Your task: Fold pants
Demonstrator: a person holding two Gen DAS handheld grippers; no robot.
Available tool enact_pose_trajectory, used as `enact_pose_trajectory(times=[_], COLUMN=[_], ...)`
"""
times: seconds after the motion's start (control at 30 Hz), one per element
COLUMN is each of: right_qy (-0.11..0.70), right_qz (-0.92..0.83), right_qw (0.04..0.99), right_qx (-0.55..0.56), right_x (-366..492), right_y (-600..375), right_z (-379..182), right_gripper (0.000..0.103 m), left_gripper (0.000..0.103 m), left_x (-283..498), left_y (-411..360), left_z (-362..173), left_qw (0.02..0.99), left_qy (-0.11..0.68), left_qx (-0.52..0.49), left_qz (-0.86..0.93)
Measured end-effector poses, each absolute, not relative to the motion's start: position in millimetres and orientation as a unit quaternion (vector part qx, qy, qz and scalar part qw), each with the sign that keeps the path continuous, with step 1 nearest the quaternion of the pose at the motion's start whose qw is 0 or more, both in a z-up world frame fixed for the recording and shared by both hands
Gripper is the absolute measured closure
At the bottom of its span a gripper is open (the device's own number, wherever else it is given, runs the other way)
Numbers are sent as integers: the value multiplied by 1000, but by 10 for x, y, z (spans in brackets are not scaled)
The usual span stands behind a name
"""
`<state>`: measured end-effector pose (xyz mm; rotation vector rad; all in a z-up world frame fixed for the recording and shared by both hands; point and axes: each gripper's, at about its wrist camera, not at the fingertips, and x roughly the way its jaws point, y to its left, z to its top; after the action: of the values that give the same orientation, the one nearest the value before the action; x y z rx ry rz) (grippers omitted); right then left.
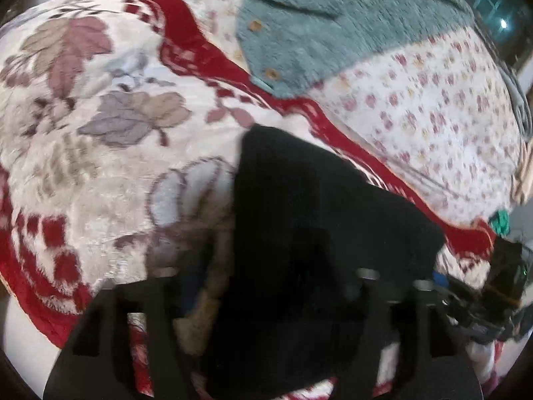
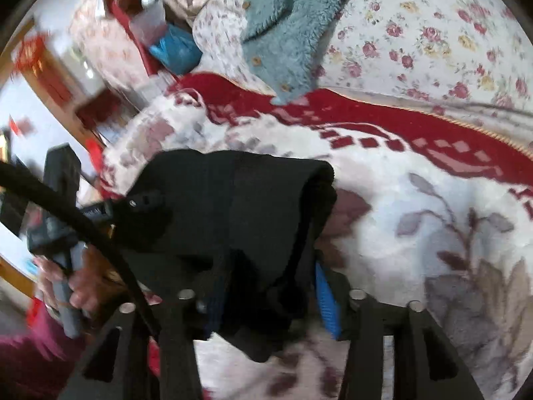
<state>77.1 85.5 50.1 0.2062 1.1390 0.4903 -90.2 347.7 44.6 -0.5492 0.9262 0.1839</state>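
Note:
The black pants (image 1: 316, 226) lie folded into a thick pile on a white leaf-patterned blanket (image 1: 116, 116) with a red border. My left gripper (image 1: 276, 276) straddles their near end with the jaws wide. Its blue left pad (image 1: 190, 286) stands clear of the cloth, and the right finger is buried in black. In the right wrist view the pants (image 2: 233, 206) bunch between the fingers of my right gripper (image 2: 269, 283), whose blue right pad (image 2: 326, 303) shows mostly bare. The left gripper (image 2: 143, 203), held by a hand (image 2: 76, 293), rests at the pile's left side.
A teal fleece garment (image 1: 333, 33) (image 2: 283, 33) lies beyond the pants on a rose-print sheet (image 1: 433, 116) (image 2: 433, 33). Bags and clutter, one of them a blue bag (image 2: 176, 51), crowd the bed's far left edge. A black cable (image 2: 83, 226) crosses the left side.

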Motion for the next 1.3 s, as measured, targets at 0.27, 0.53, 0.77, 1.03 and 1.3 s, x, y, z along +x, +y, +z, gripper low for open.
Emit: enact_pose_trajectory(times=[0.27,0.53,0.77,1.03,1.3], right_qy=[507,453,447,449,452], right_qz=[216,228,228,229,237], right_qw=[827,861,864,863,858], right_qx=[114,33,46,46,60], right_x=[688,648,655,560,496], right_y=[686,1119,1306,1333,1341], right_z=[745,1184,1130,1122,1119], right_gripper=[46,45,40,40,40], left_gripper=[23,23,23,23,23], left_x=[-995,-1120,-1165,-1218,-1254], left_y=[3455,3148,2909,2790,2688], left_z=[595,967,1109,1127,1144], left_qw=[863,892,902,899,898], left_qy=[430,393,380,386,387], left_qx=[-242,-169,-134,-134,-128], left_qz=[109,147,157,161,166])
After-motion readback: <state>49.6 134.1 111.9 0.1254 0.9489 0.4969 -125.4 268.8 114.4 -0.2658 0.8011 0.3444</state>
